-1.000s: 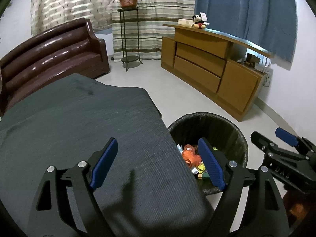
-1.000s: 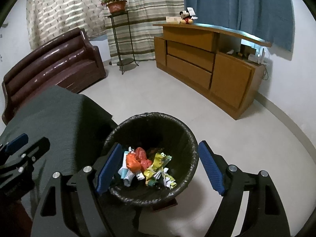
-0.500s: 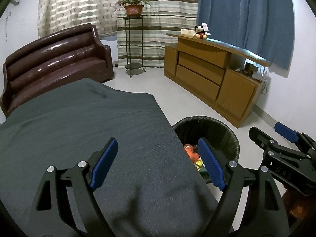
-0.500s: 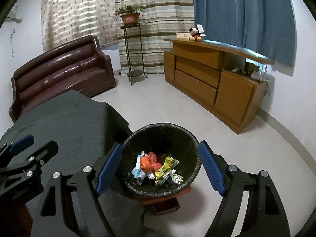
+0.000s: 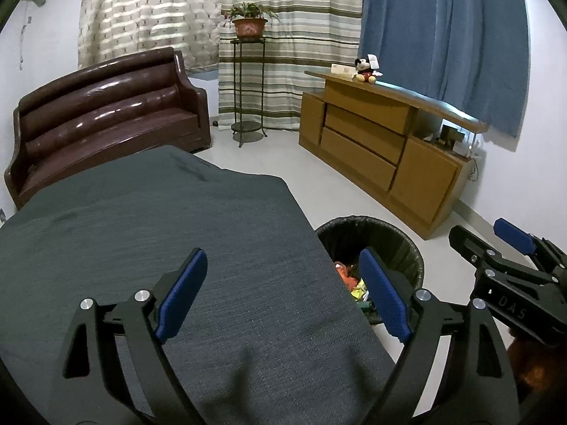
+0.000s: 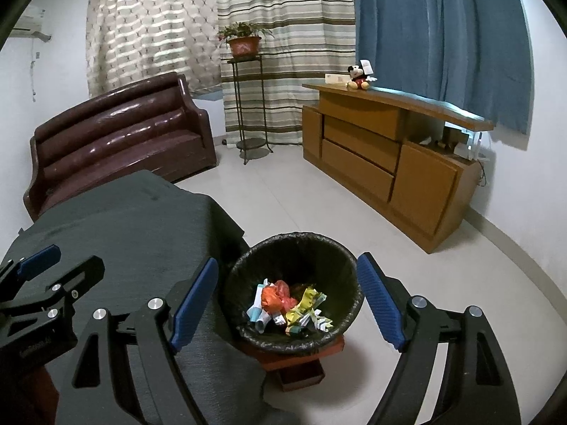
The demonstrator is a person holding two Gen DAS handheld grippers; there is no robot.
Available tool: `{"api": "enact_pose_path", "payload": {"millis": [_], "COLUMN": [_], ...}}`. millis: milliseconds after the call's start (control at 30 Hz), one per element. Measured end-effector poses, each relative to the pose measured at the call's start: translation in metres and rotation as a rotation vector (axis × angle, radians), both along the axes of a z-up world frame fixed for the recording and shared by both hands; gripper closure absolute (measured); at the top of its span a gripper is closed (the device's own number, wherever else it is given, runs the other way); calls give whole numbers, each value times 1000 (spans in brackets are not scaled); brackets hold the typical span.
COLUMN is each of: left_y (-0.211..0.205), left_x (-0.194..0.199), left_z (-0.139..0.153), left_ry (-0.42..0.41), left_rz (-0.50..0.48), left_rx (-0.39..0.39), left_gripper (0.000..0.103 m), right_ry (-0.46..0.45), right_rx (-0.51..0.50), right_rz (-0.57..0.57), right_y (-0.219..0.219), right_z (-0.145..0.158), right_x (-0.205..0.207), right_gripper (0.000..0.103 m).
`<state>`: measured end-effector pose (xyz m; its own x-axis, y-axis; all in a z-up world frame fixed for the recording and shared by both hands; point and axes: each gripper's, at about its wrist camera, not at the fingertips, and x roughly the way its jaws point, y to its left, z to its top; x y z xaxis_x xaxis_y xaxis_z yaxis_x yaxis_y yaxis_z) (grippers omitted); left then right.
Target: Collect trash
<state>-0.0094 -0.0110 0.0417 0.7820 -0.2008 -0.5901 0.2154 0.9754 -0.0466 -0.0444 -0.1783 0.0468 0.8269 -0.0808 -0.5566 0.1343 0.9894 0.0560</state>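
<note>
A black-lined trash bin (image 6: 320, 248) stands on the floor beside the table, on a reddish-brown base (image 6: 304, 357). It holds crumpled trash (image 6: 287, 302): orange, yellow and white wrappers. The bin also shows in the left wrist view (image 5: 386, 237), partly hidden by the table edge. My right gripper (image 6: 288, 301) is open and empty, held above the bin. My left gripper (image 5: 283, 294) is open and empty above the dark grey tablecloth (image 5: 159, 230). No trash shows on the cloth.
A brown leather sofa (image 5: 106, 117) stands behind the table. A wooden cabinet (image 6: 386, 163) with a plush toy (image 6: 358, 77) runs along the right wall. A plant stand (image 6: 248, 106) stands by the curtains. Pale floor (image 6: 319, 205) lies between them.
Both grippers have risen and pulled back from the bin; the bin looks smaller and lower in both views. Both stay open and empty.
</note>
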Motion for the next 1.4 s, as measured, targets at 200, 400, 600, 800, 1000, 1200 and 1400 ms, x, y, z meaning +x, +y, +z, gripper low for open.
{"api": "enact_pose_path", "payload": {"millis": [200, 400, 600, 800, 1000, 1200, 1400], "left_y": [-3, -5, -8, -10, -11, -12, -12], "left_x": [0, 0, 1, 1, 1, 1, 1], "left_z": [0, 0, 0, -1, 0, -2, -1], "left_ry": [2, 3, 6, 9, 10, 12, 12], "left_rz": [-1, -2, -6, -8, -7, -7, -8], "left_rx": [1, 2, 2, 3, 2, 2, 3], "left_gripper": [18, 18, 18, 18, 18, 18, 18], "right_ry": [-6, -4, 0, 4, 11, 16, 17], "right_rx": [-1, -2, -1, 0, 0, 0, -1], "right_rz": [-5, -3, -6, -10, -12, -15, -15], "right_y": [0, 0, -4, -8, -11, -6, -7], "right_z": [0, 0, 0, 0, -1, -4, -4], "right_x": [-2, -2, -3, -2, 0, -1, -1], "right_gripper": [25, 25, 25, 25, 25, 25, 25]}}
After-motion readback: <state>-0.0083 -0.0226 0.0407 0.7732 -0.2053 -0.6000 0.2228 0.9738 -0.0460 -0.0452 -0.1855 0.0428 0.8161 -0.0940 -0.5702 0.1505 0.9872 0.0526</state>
